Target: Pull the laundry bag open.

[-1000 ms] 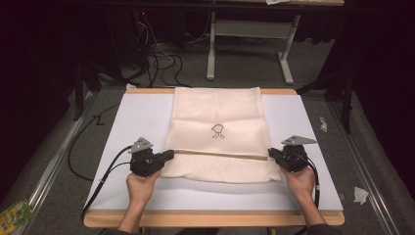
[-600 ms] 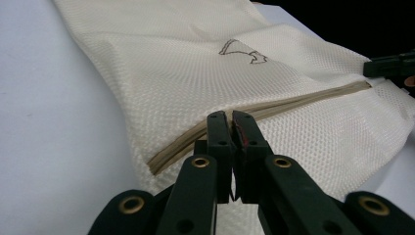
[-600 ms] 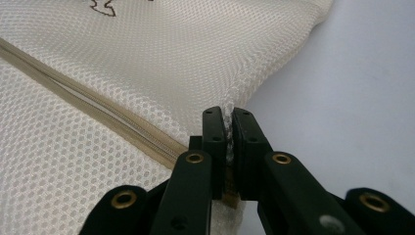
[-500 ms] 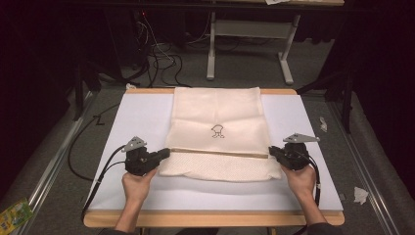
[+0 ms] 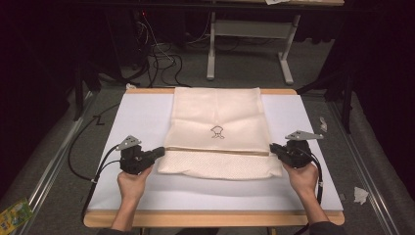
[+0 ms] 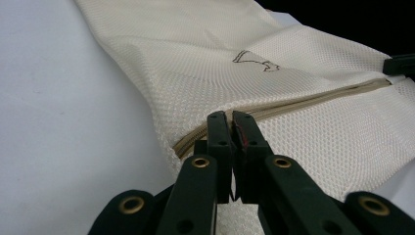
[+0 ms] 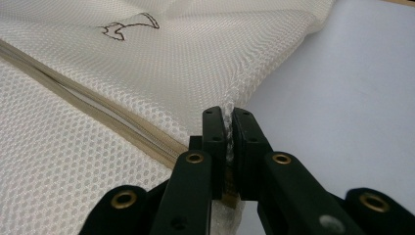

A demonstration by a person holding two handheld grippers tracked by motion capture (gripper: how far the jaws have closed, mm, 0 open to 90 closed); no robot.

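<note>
A cream mesh bag (image 5: pixel 215 115) lies flat on the white table mat (image 5: pixel 137 117), with a small dark emblem (image 5: pixel 217 132) and a tan zipper (image 5: pixel 215 149) running across it. My left gripper (image 5: pixel 161 151) is shut on the bag's left edge by the zipper end; in the left gripper view its jaws (image 6: pixel 230 117) stand together at the zipper (image 6: pixel 293 105). My right gripper (image 5: pixel 271 147) is shut on the right edge. In the right gripper view mesh is pinched between the jaws (image 7: pixel 228 113), next to the zipper (image 7: pixel 98 107).
The mat lies on a wooden tabletop (image 5: pixel 215 219). Cables (image 5: pixel 83 147) trail off the left side. A table frame (image 5: pixel 249 44) and wires stand on the floor beyond. Scraps of paper (image 5: pixel 361 195) lie on the floor at right, a green packet (image 5: pixel 12 215) at lower left.
</note>
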